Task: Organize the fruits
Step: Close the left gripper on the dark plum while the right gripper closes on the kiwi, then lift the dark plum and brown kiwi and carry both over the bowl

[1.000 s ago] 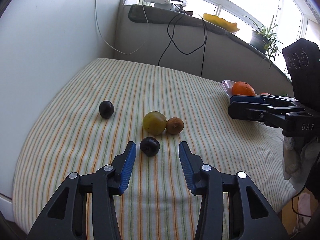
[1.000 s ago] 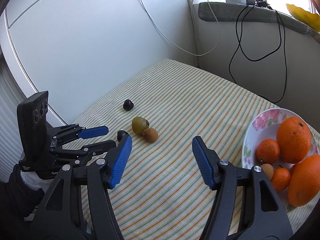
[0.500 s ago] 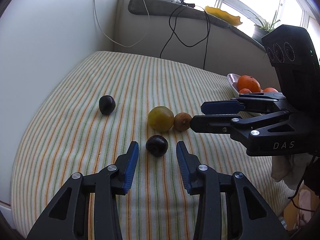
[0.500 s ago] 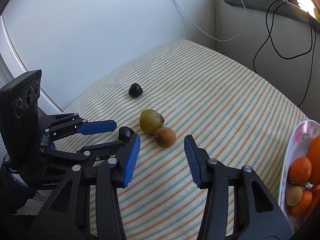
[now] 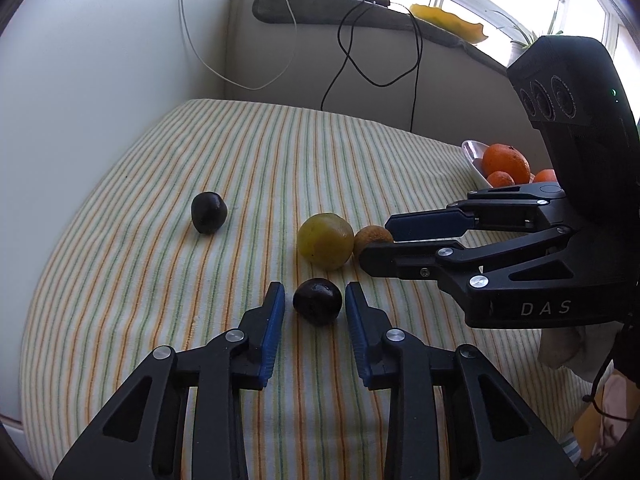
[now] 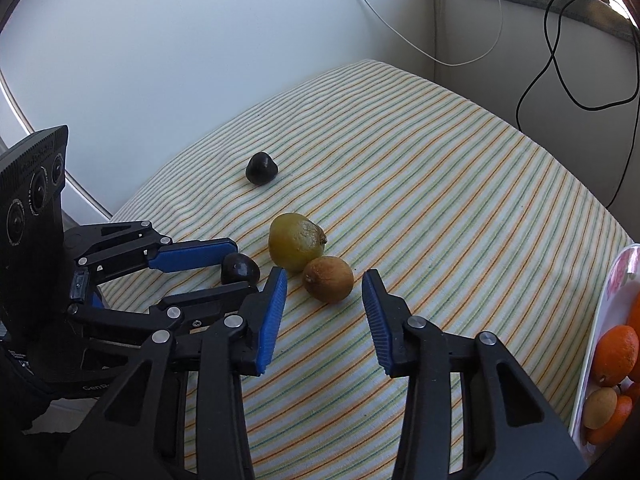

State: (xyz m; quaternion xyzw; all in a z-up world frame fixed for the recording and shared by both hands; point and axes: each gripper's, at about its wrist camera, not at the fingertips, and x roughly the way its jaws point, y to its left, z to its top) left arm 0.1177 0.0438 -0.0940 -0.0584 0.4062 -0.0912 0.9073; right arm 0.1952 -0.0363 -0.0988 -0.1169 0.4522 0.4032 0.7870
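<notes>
A dark plum lies on the striped cloth between the blue pads of my left gripper. Its jaws are closing, and thin gaps still show on both sides. A brown kiwi sits between the fingertips of my right gripper. Those jaws are closing too, with clear gaps either side. The kiwi touches a yellow-green fruit. In the left wrist view the right gripper reaches in from the right around the kiwi. Another dark plum lies apart at the left.
A flowered plate with oranges and a small tan fruit stands at the cloth's right edge. White and black cables hang down the wall behind. A window ledge with a yellow dish runs along the back.
Both grippers' jaws have narrowed. The right gripper came down and leftward from near the plate until it straddled the kiwi. The left gripper has edged forward around the near plum.
</notes>
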